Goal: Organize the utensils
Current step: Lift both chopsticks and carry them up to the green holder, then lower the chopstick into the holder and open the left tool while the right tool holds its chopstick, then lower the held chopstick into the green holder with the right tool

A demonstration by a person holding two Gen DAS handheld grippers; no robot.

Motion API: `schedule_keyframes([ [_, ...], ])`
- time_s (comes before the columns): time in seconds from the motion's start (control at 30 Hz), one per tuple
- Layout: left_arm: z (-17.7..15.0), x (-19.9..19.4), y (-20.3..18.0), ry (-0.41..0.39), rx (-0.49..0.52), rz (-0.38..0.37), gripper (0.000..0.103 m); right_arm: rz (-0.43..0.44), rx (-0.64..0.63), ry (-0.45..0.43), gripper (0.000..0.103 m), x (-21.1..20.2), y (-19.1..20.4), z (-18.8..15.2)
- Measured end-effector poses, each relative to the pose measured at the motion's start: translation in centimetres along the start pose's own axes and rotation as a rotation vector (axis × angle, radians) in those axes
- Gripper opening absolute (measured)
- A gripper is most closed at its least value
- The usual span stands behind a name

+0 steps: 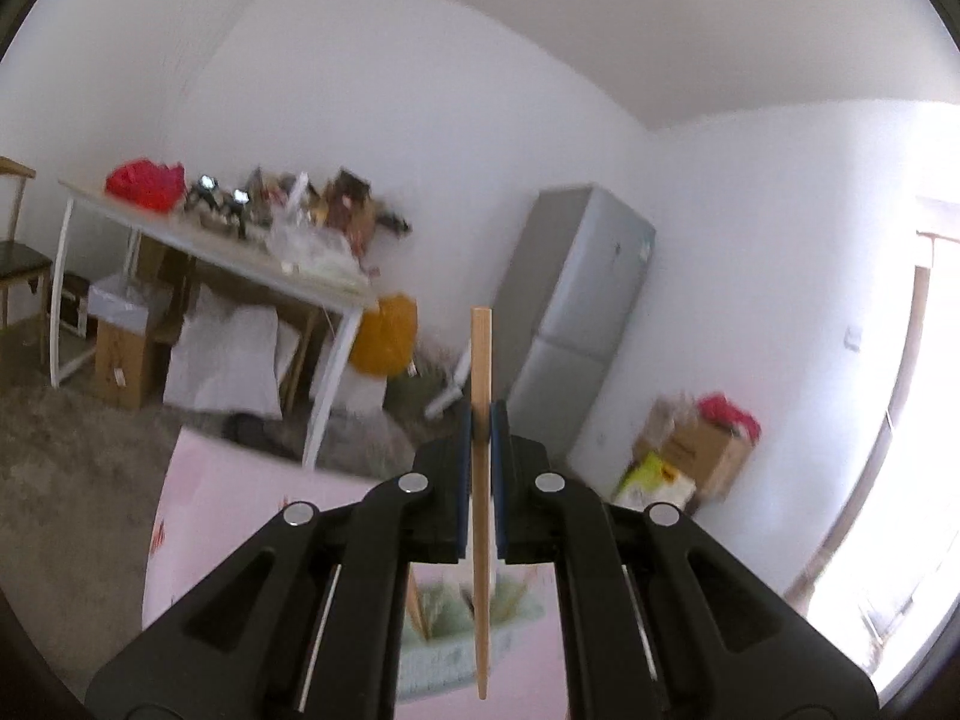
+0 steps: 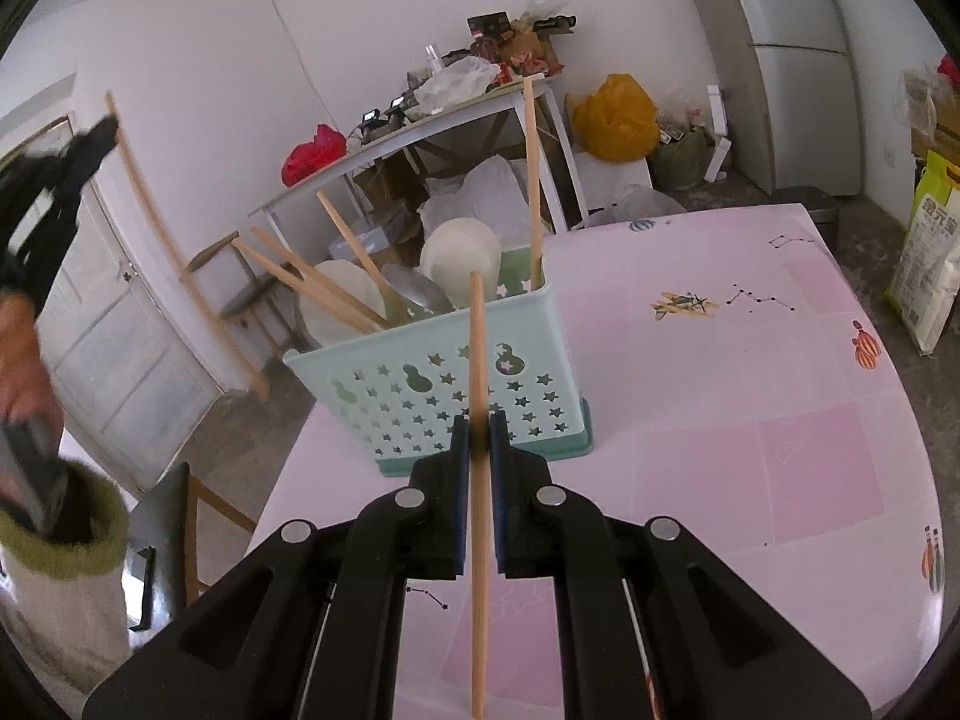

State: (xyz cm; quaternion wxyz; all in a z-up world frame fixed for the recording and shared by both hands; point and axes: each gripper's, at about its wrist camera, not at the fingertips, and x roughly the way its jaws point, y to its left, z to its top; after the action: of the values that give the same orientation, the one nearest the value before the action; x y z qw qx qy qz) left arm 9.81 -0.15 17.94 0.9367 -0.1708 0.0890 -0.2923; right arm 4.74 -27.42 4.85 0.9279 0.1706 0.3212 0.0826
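Observation:
My left gripper (image 1: 480, 420) is shut on a wooden chopstick (image 1: 481, 360) held upright, pointing level across the room, high above the pink table (image 1: 240, 510). Below it the mint utensil basket (image 1: 444, 654) shows blurred. In the right wrist view my right gripper (image 2: 479, 426) is shut on another wooden chopstick (image 2: 478, 348), just in front of the mint basket (image 2: 444, 384) with star cut-outs. Inside the basket stand several chopsticks (image 2: 531, 180), white ladles (image 2: 462, 258) and a metal spoon (image 2: 420, 294). At far left the left gripper (image 2: 90, 150) appears blurred, raised with its chopstick (image 2: 174, 252).
The pink patterned tablecloth (image 2: 750, 408) stretches right of the basket. A person's green-cuffed sleeve (image 2: 66, 546) is at lower left. Behind stand a cluttered white table (image 1: 240, 264), a grey fridge (image 1: 576, 312), cardboard boxes (image 1: 702, 450), an orange bag (image 2: 615, 114) and a sack (image 2: 927, 264).

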Motion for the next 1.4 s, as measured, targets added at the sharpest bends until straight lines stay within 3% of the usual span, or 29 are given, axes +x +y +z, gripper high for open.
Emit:
schedule_keyframes([
  [0.13,0.3,2.5,-0.7,-0.071,0.034,0.085,0.005,0.001,0.004,0.002,0.007,0.1,-0.3,0.1],
  [0.4,-2.2,8.3,0.1,-0.054,-0.005,0.164,0.005,-0.008,0.012,-0.002,0.007,0.0,-0.8,0.3],
  [0.67,-5.9,9.6,2.5,0.048,-0.115,0.089,0.006,-0.016,0.017,0.002,0.007,0.0,-1.0,0.2],
  [0.8,-7.2,8.3,2.8,0.091,-0.105,0.057,0.027,-0.021,0.014,-0.005,0.007,-0.1,-0.8,0.3],
  [1.07,-8.0,4.1,3.4,0.107,-0.071,0.062,0.047,-0.035,-0.004,-0.049,0.007,-1.5,-0.4,0.7],
  [1.23,-9.1,2.1,3.9,0.128,-0.027,0.126,0.058,-0.042,-0.026,-0.115,0.007,-3.3,0.3,2.1],
  [1.4,-10.8,1.5,4.3,0.179,0.024,0.210,0.061,-0.026,-0.073,-0.213,0.007,-5.8,1.8,4.8],
])
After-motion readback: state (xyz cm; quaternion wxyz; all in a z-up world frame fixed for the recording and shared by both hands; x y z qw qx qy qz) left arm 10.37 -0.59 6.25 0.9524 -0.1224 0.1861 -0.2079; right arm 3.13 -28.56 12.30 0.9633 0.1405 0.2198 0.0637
